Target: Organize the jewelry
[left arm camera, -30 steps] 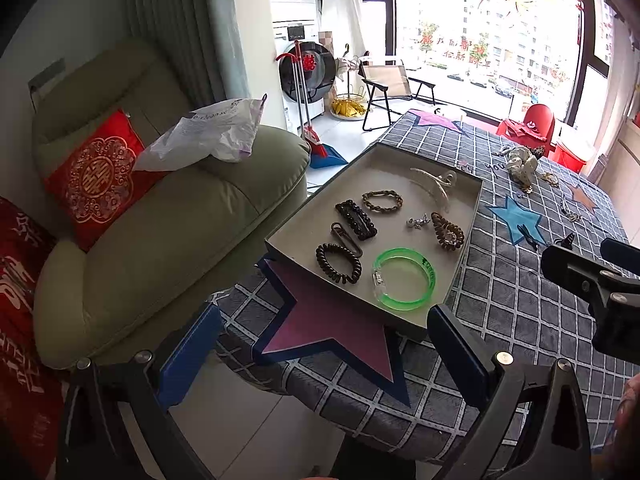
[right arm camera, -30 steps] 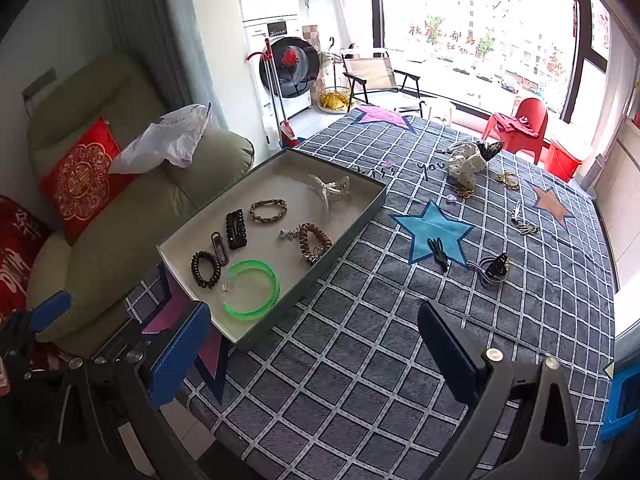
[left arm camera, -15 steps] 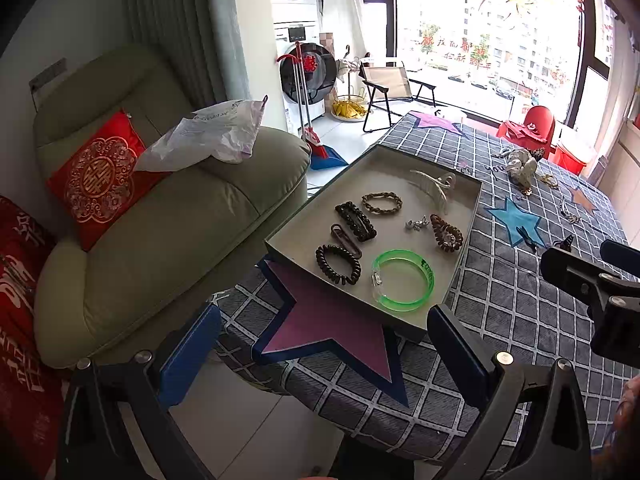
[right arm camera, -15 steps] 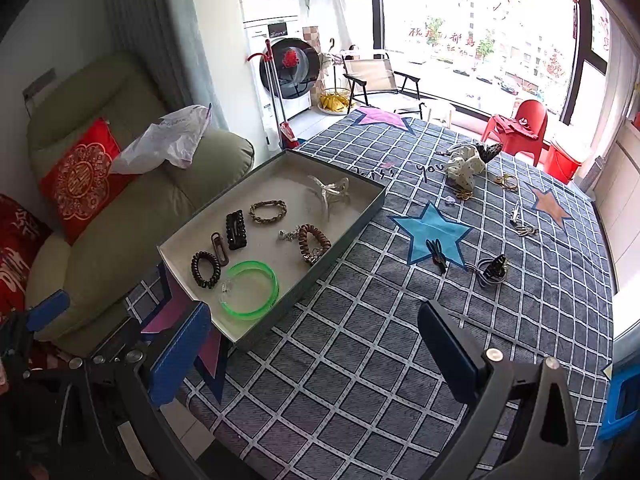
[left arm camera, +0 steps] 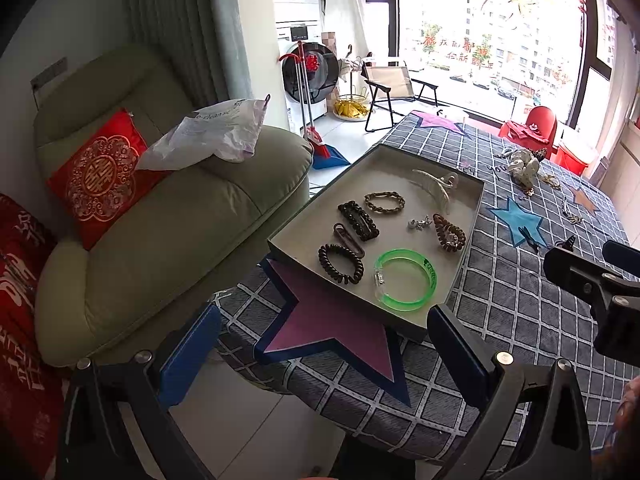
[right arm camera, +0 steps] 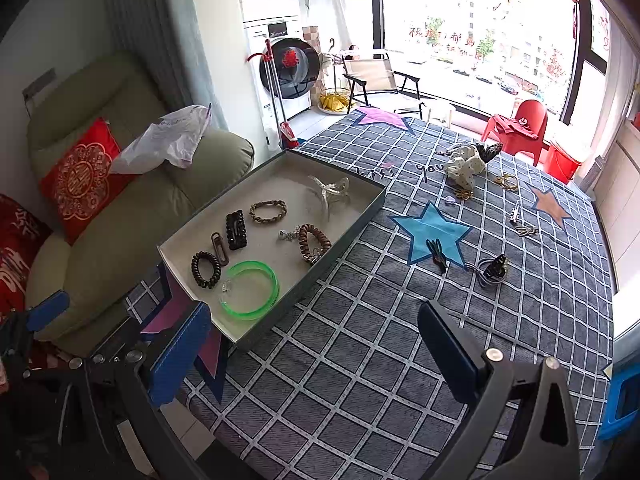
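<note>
tray (right arm camera: 352,220): green bangle (right arm camera: 250,290), hair ties, clips, bracelet | left tongs (left arm camera: 324,348) released, empty | right tongs (right arm camera: 316,348) released, empty

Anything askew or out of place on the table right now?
The tray sits skewed at the table corner, its near end past the edge. Several pieces lie loose on the tablecloth, including a black clip on the blue star.

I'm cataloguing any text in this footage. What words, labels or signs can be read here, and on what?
"you": handwritten script on the checked tablecloth.
Red characters on the window: too blurred to read.
Print on the white plastic bag: too blurred.
Dark print on the green bangle: too small.
Red emblem on the washing machine door: unclear.
</note>
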